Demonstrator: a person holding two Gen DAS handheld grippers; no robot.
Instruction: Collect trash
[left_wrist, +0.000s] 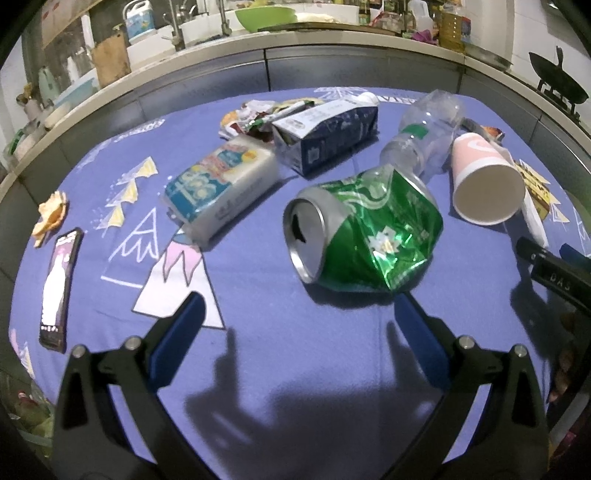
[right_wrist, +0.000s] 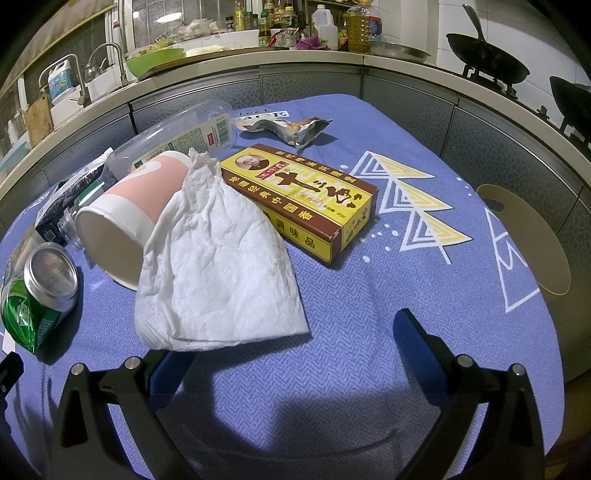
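Crushed can (left_wrist: 364, 230) sideways, mouth leftward

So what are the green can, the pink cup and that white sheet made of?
The green can looks like thin aluminium: shiny, crumpled, with a bare silver top. The pink cup seems to be matte paper with a white inside. The white sheet is probably tissue or paper towel: soft, wrinkled, faintly embossed.
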